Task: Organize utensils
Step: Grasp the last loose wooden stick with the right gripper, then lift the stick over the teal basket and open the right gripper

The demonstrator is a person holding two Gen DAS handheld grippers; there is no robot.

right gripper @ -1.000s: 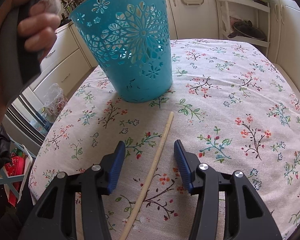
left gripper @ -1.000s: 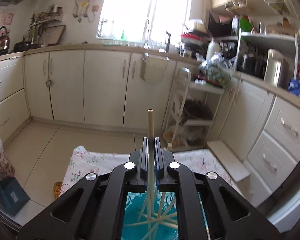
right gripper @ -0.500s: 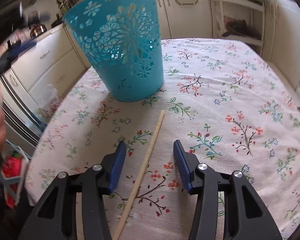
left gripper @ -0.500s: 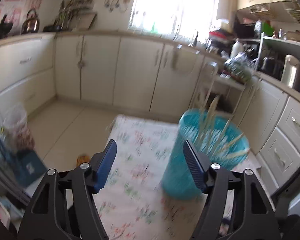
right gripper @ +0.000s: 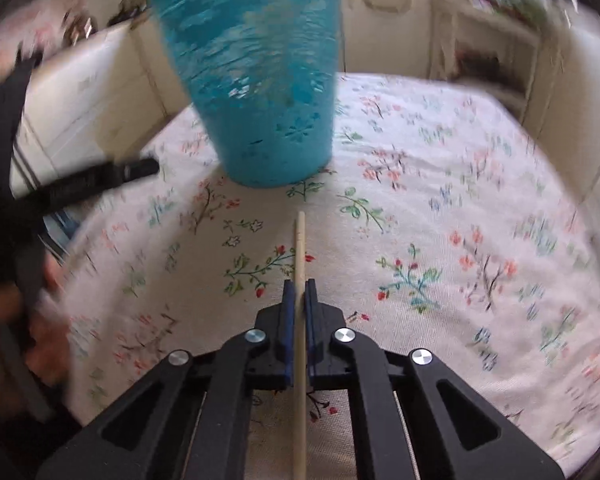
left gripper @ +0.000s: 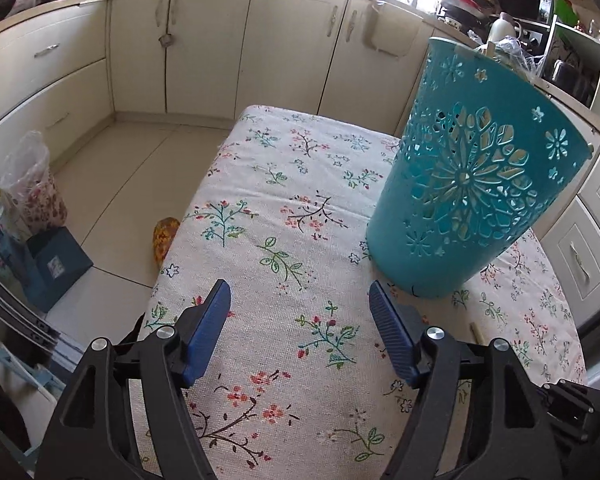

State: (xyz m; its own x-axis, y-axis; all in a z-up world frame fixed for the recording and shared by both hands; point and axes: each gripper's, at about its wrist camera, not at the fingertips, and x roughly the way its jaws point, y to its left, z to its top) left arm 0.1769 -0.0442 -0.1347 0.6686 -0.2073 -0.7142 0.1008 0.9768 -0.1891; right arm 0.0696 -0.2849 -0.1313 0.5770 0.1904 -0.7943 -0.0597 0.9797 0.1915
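1. A teal basket with cut-out flower patterns stands upright on a table covered by a floral cloth. Pale stick tips show above its rim.
2. The right gripper sits in front of the basket, near its base. Its blue pads are clamped on a wooden chopstick, having just closed on it.
3. The chopstick runs straight between the pads, its far tip pointing toward the basket and stopping short of the base.
4. The left gripper hovers over the cloth, to the left of the basket. Its jaws stand wide apart with only cloth between them.
5. In the right wrist view, which is blurred, the left gripper's dark arm and a hand appear left of the basket.
6. Cream kitchen cabinets stand behind the basket.
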